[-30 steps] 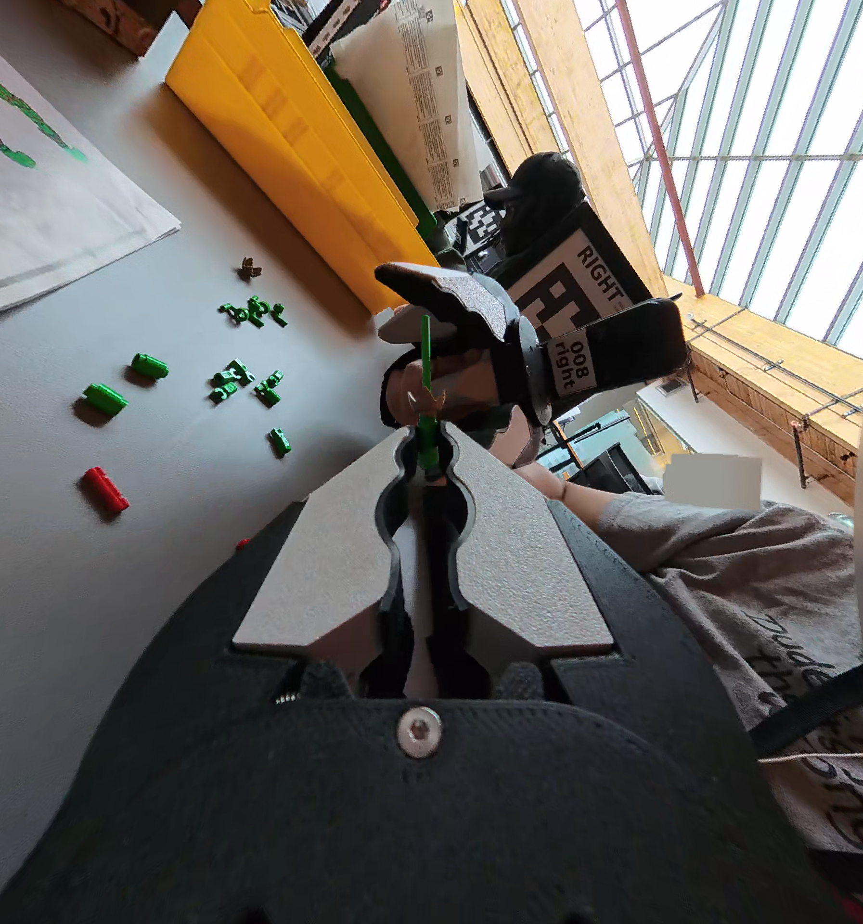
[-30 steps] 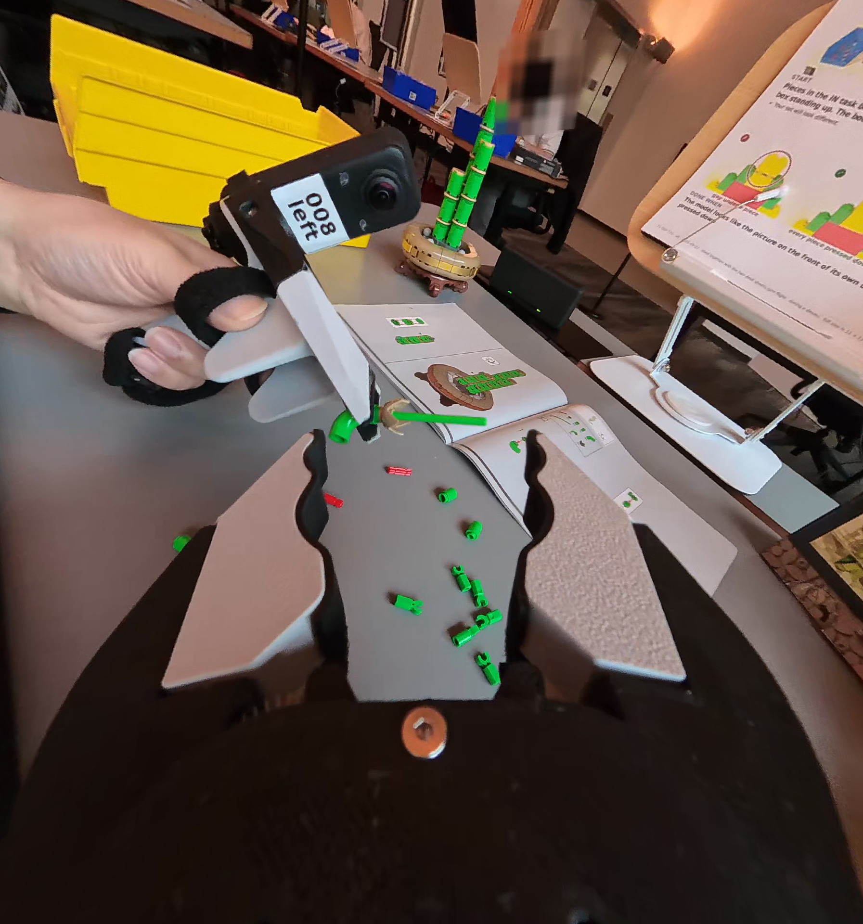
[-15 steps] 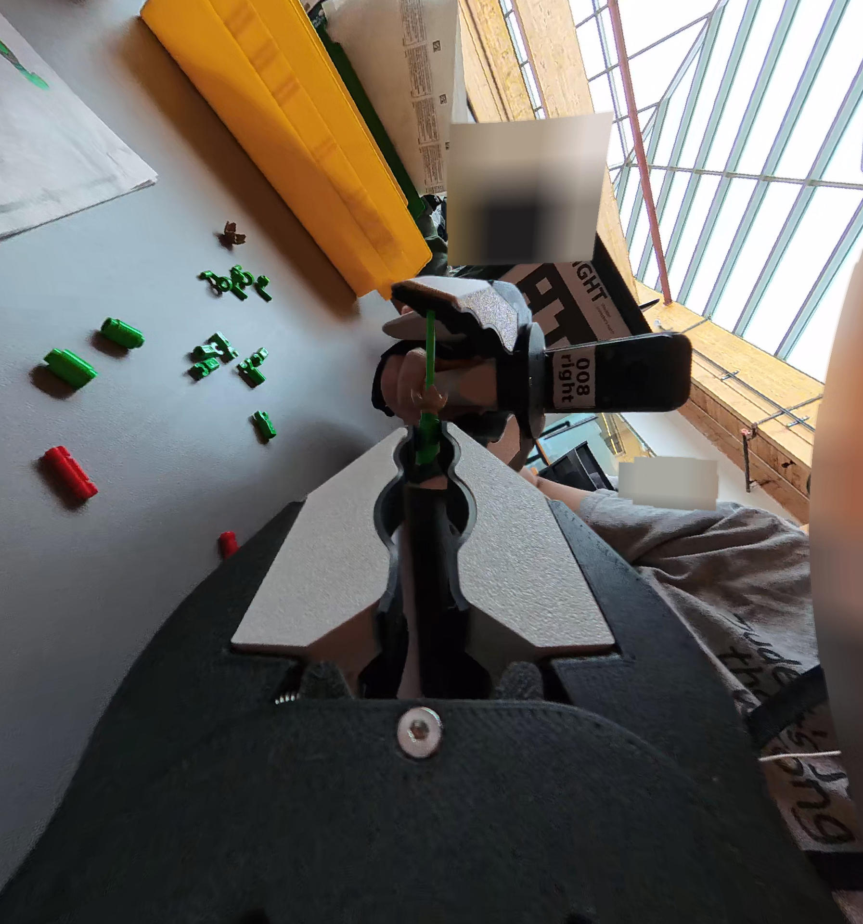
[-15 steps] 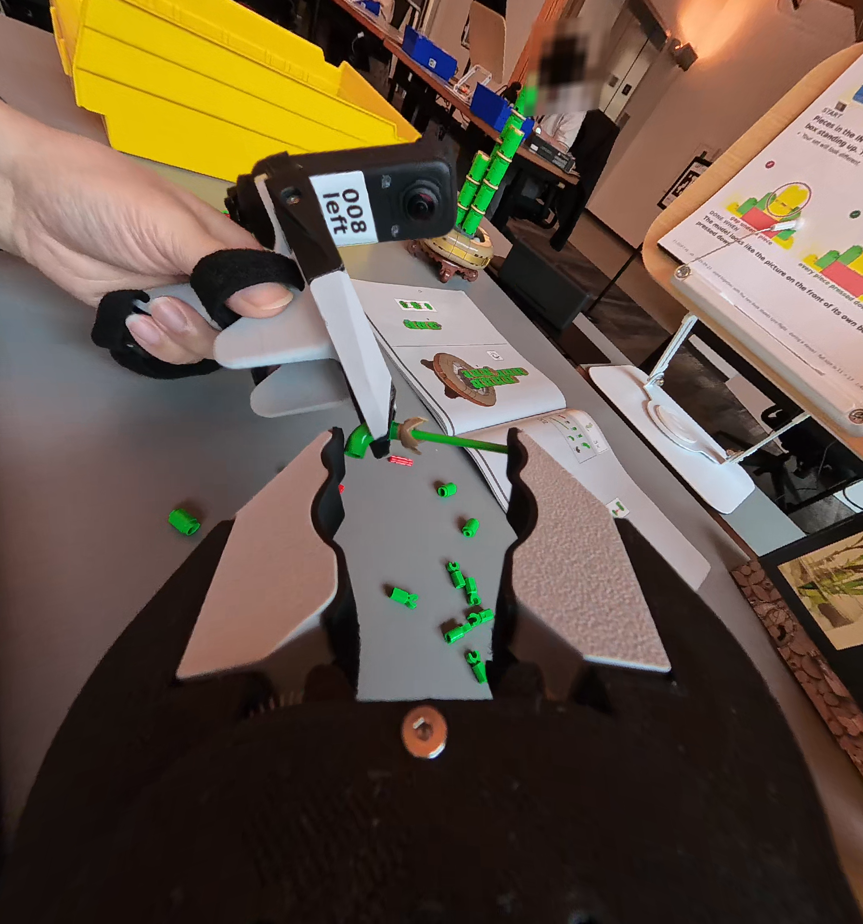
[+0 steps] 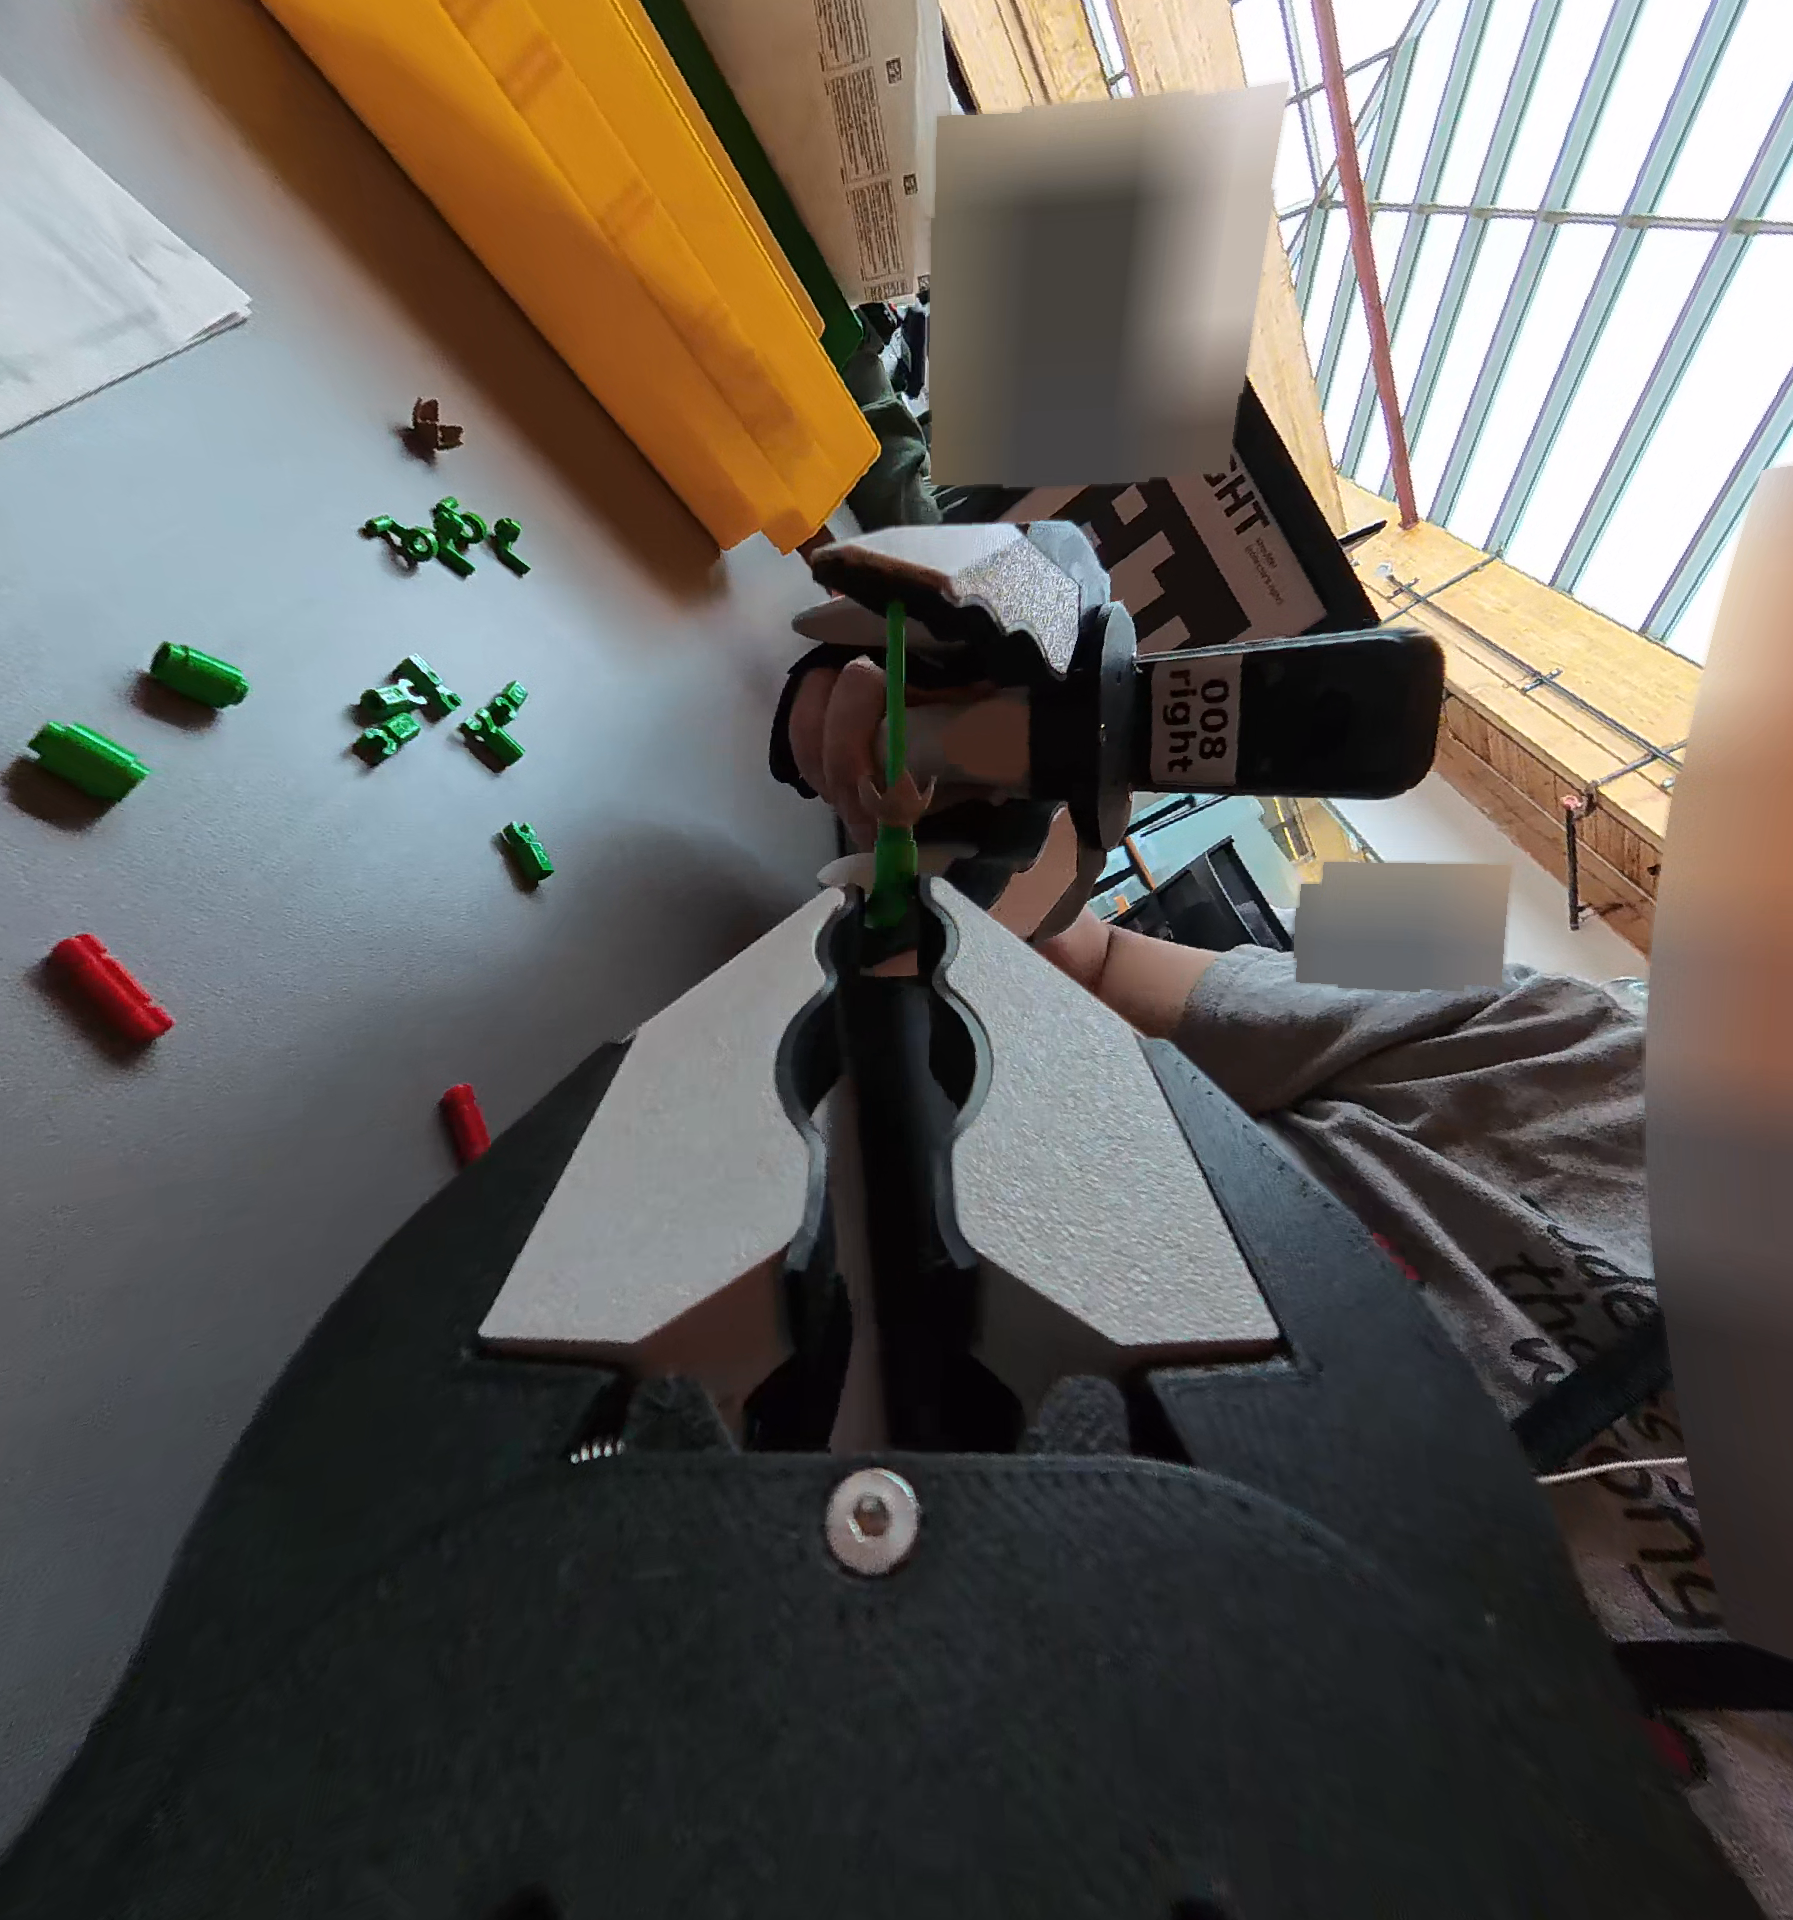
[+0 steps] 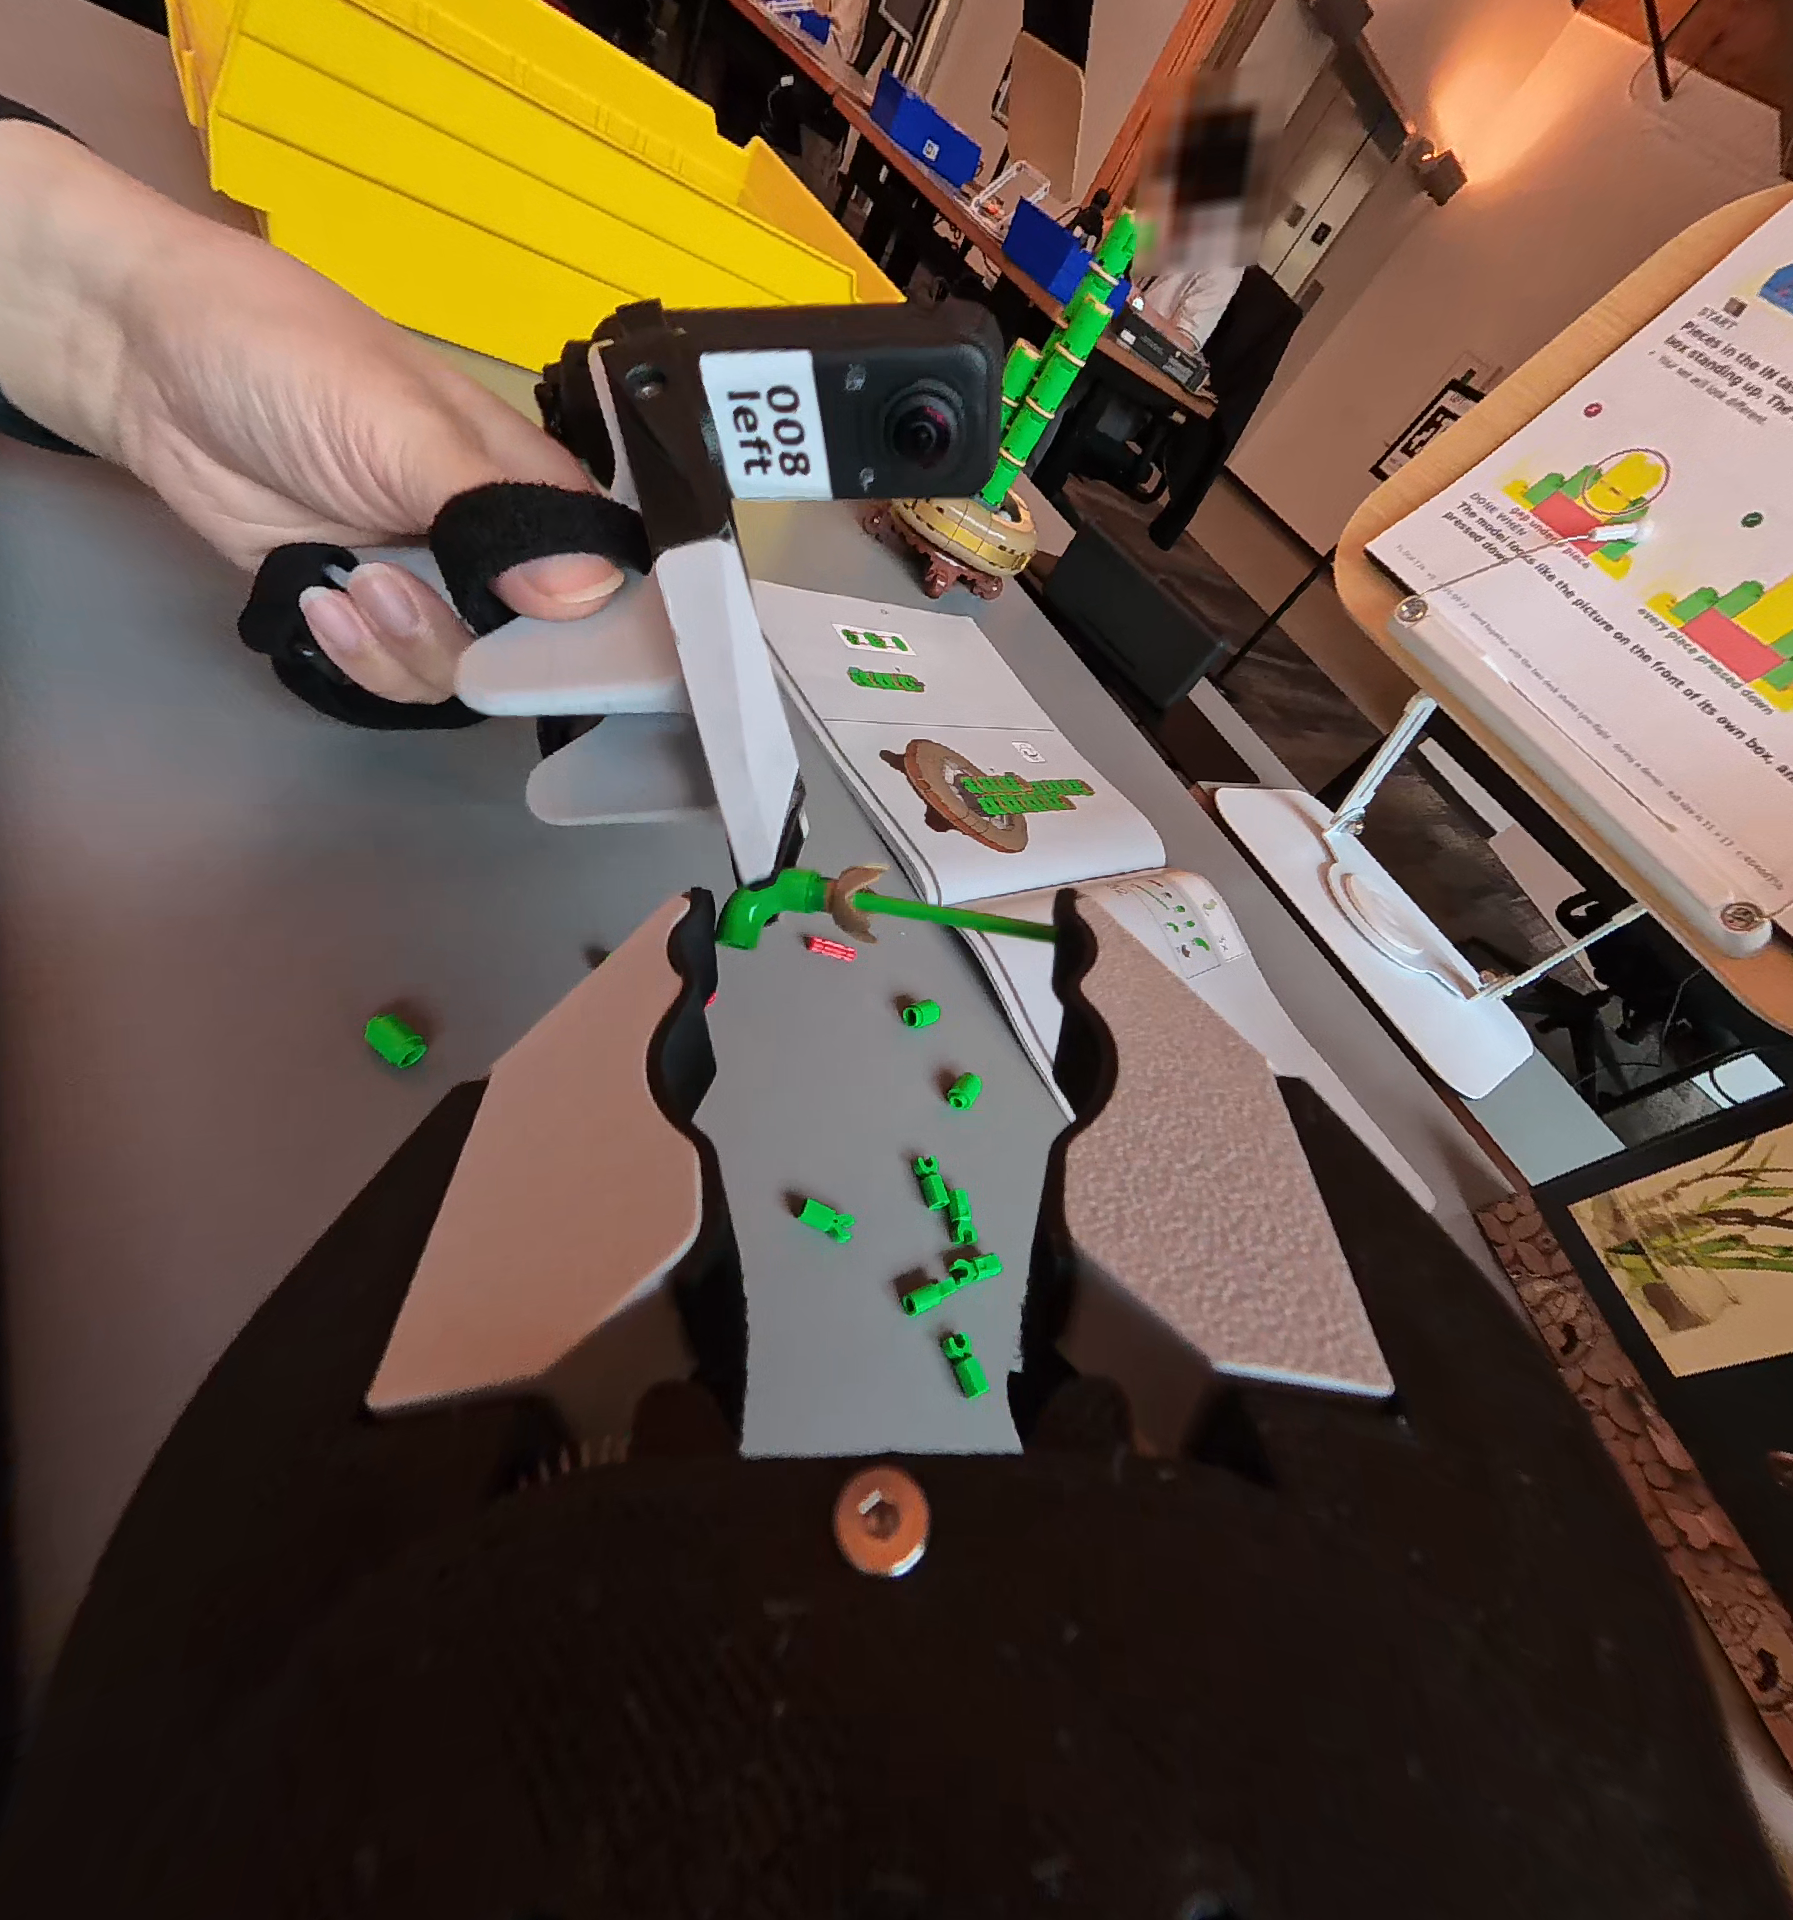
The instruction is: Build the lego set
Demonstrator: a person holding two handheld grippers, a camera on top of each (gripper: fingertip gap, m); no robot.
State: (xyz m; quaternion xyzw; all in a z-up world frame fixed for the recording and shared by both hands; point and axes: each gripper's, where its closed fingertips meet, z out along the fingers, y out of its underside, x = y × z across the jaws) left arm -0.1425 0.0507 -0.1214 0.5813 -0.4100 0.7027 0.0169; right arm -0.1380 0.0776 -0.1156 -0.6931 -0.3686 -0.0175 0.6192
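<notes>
My left gripper [image 5: 887, 914] is shut on a green elbow piece [image 6: 757, 912] that carries a tan collar [image 6: 856, 899] and a thin green rod [image 6: 959, 920]; it holds them above the grey table [image 6: 196, 883]. My right gripper [image 6: 884, 920] is open and faces it. The rod lies across the gap between its fingertips, with its tip at the right finger. In the left wrist view the rod [image 5: 893, 686] points into the open right gripper [image 5: 871, 717]. Several small loose green pieces [image 6: 939, 1236] lie on the table below.
Green cylinders [image 5: 196, 675] and red pieces [image 5: 107, 987] lie loose on the table. An open instruction booklet [image 6: 975, 748], a partly built bamboo model [image 6: 1048, 384] on a round base, stacked yellow bins [image 6: 476, 177] and an instruction board on a stand [image 6: 1650, 540] surround the work area.
The two grippers have come closer together. The rod, earlier beyond the right fingertips, now lies between them, and the right jaws have narrowed a little.
</notes>
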